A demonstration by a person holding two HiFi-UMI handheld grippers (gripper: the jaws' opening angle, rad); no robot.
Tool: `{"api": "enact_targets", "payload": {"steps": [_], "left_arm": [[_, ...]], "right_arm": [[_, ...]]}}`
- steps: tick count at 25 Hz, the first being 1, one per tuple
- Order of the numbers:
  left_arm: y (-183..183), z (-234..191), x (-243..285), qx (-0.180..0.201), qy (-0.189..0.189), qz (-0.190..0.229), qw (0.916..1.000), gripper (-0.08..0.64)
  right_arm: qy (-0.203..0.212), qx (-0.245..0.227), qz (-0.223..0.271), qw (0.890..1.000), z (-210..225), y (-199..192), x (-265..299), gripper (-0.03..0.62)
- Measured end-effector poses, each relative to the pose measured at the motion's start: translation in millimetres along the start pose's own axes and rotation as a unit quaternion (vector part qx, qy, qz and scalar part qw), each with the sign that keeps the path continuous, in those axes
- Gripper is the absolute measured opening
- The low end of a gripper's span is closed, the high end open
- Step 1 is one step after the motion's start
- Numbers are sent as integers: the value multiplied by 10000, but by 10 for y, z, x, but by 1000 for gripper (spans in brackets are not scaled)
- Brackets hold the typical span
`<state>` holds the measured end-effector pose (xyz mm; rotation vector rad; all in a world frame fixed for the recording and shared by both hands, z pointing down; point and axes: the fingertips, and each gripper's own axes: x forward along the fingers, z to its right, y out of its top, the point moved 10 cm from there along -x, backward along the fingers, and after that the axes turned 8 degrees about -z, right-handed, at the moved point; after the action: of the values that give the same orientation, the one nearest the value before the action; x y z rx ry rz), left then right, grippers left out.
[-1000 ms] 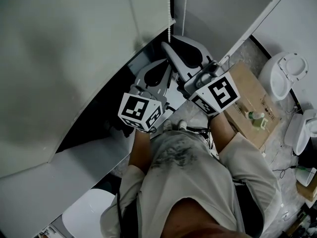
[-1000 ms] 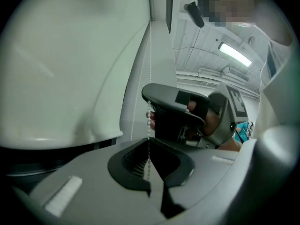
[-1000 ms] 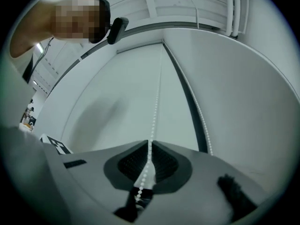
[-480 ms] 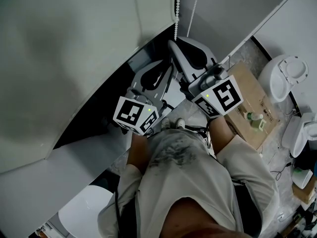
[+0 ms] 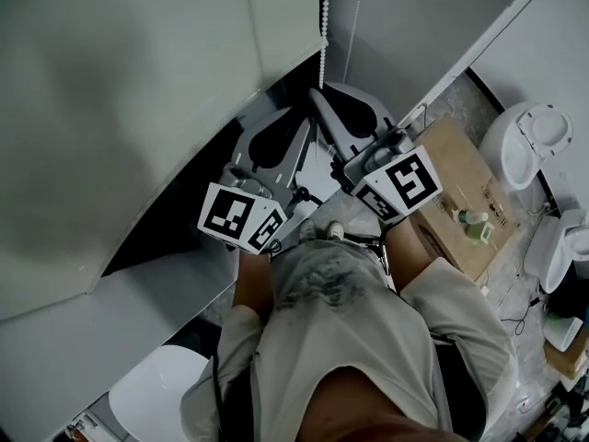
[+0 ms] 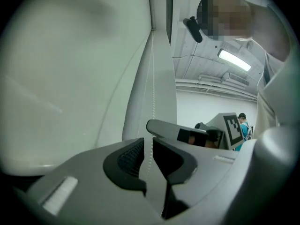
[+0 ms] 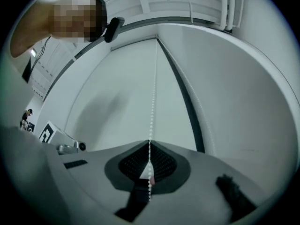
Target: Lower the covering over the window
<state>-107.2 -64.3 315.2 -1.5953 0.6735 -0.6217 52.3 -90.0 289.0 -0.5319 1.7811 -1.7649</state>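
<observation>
The grey roller blind (image 5: 138, 90) covers the window at left, and its white bead chain (image 5: 324, 26) hangs beside its edge. My right gripper (image 5: 319, 95) is shut on the bead chain (image 7: 153, 93), which runs up from the pinched pads (image 7: 140, 161). My left gripper (image 5: 291, 125) sits just below and left of it. Its jaws have just been opening. The chain (image 6: 151, 78) now passes loosely between them at the left gripper (image 6: 148, 146), touching neither pad. The right gripper (image 6: 187, 134) shows just beyond it.
A cardboard box (image 5: 460, 201) with a small bottle (image 5: 474, 217) on it sits on the floor at right. White round objects (image 5: 529, 141) lie past it. The pale sill (image 5: 138, 320) runs under the blind. Another person (image 6: 243, 125) stands far off.
The left gripper's jaws have opened off the chain and it has shifted left and up. The right gripper's jaws have closed on the chain.
</observation>
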Motion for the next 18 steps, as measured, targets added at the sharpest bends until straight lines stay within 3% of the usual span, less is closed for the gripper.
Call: {"api": "enact_targets", "payload": {"steps": [5,10,18], "left_arm": [[26,-13,23,-22,142,-3,9999,67],[47,-50,-6,-42,186,58,9998,83],[391,4,137,170,-50,367,9992,110]], "right_arm": [[44,159,-363,9992,14,-236,-25,21],[71,236,-376,9990,-38,-328,-45,21],[85,225,-381,9990,-64,-346,-64,21]]}}
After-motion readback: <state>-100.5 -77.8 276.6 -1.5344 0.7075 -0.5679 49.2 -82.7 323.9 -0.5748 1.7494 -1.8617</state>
